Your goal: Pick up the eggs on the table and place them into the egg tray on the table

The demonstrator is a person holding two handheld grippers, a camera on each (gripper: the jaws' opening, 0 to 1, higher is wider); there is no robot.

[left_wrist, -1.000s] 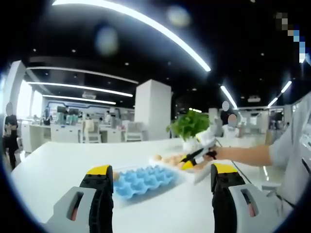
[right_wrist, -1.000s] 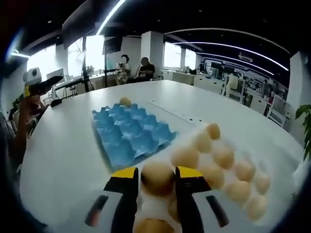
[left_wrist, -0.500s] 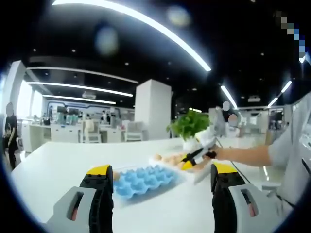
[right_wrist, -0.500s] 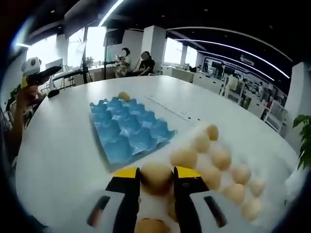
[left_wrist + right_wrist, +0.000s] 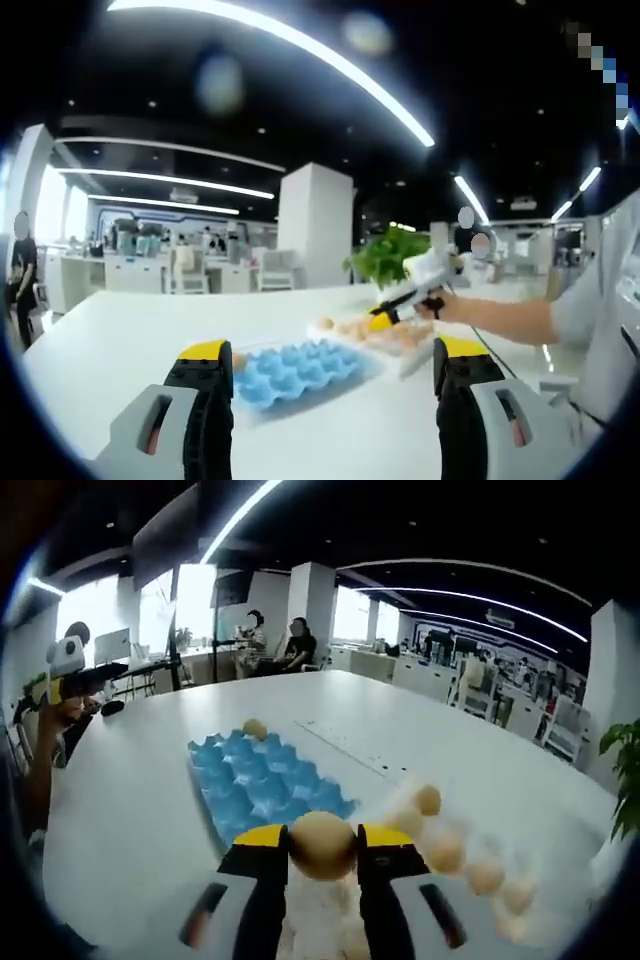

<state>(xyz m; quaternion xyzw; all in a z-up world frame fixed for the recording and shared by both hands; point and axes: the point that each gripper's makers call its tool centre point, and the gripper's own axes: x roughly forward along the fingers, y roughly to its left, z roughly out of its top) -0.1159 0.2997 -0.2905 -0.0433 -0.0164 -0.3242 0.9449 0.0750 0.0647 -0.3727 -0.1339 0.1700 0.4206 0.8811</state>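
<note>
currently, risk first: right tongs (image 5: 323, 852) are clenched on one egg (image 5: 322, 844), lifted above the white counter (image 5: 130, 810); too hard a squeeze could crack it, a loose hold could drop it short of the blue egg tray (image 5: 262, 790). tray sits just ahead, cups bare, one egg (image 5: 255, 728) at its far edge. loose eggs (image 5: 445, 850) lie blurred beside it. left tongs (image 5: 335, 375) hover released, well back. held egg: tan, smooth, matte.

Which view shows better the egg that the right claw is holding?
The right gripper view: the held egg sits large and sharp between the right claw's yellow-tipped jaws, above the blue egg tray. In the left gripper view the right claw is small and distant, and the egg cannot be made out.
</note>
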